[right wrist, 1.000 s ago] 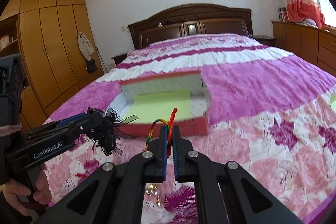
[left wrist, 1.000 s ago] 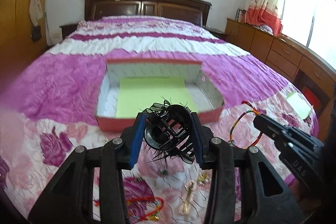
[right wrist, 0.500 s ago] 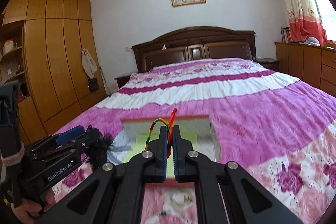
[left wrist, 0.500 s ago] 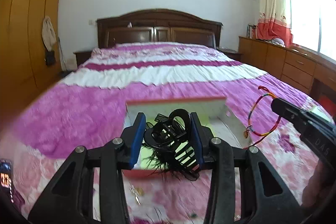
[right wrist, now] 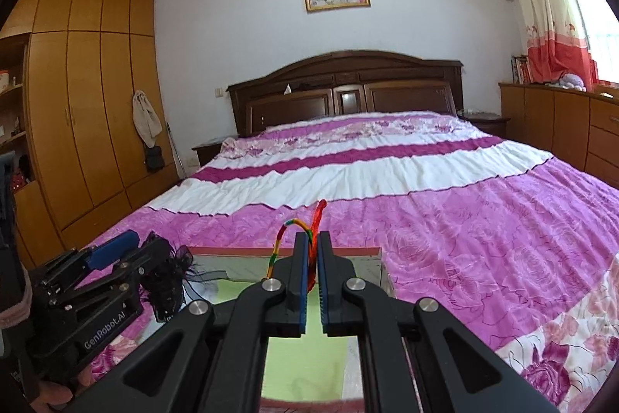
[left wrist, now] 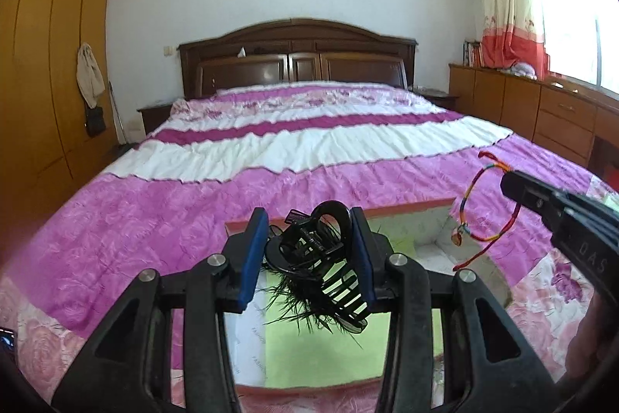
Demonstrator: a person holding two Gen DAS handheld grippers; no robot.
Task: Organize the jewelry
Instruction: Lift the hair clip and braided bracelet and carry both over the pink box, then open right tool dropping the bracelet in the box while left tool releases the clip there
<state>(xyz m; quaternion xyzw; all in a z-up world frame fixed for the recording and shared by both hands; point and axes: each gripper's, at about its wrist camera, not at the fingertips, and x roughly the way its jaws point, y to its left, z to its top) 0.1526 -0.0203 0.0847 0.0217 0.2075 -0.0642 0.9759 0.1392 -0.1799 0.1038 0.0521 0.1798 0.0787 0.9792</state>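
Both hands have carried their loads off the floral end of the bed and now hang over the open box (left wrist: 340,215), so dropping in looks next. Left gripper (left wrist: 309,254), fingers partly open, clamps the black hair claw (left wrist: 321,269), teeth slanting down toward the box floor. Right gripper (right wrist: 314,281), fingers pinched together, holds the rainbow cord bracelet (left wrist: 483,215), its loop dangling above the box's right wall.

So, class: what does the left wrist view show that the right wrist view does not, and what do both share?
Only the left wrist view shows the rainbow bracelet as a full hanging loop with its charm. Only the right wrist view shows the wardrobe doors head-on and the "GenRobot.AI" label on the left tongs. Both show the black hair claw, the open box and the bed.
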